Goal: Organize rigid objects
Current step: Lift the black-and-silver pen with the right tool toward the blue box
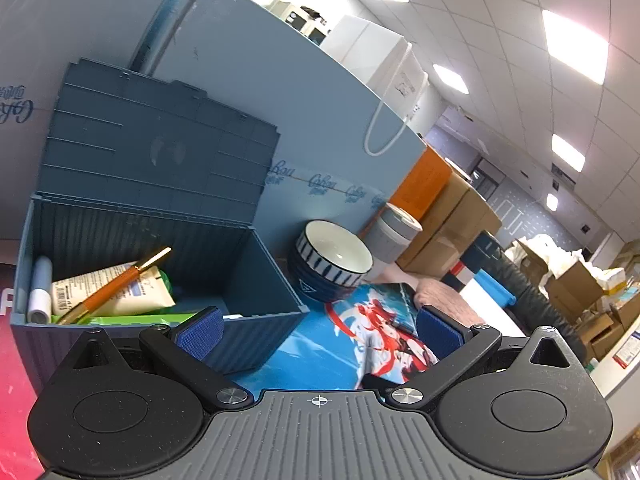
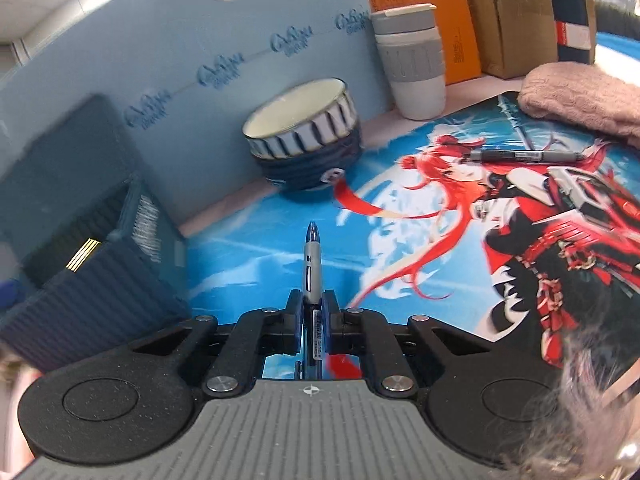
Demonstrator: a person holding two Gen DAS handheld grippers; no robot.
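In the right wrist view the right gripper (image 2: pixel 312 312) is closed on a blue-tipped pen (image 2: pixel 311 258), its pads pressing the barrel from both sides at lower centre of the frame. The pen's long axis runs straight ahead along the fingers, tip pointing up the frame toward the striped bowl (image 2: pixel 304 140); its rear end passes back under the gripper body.

The dark blue storage box (image 2: pixel 96 240) sits at the left edge of this view, so the pen's likely destination lies left of the jaws, with its open top facing up. I judge the coming move to be a swing leftward over the box rim, and the pen will probably need tilting so it drops in lengthwise.

A second, black pen (image 2: pixel 524 156) lies crosswise on the printed desk mat (image 2: pixel 248 248) at upper right, just below a folded towel (image 2: pixel 580 96).

In the left wrist view the left gripper (image 1: pixel 320 328) stands wide open and holds nothing (it hovers at the box's near corner). The box (image 1: pixel 264 280) already contains an orange pen (image 1: pixel 116 284), a tube and a marker.
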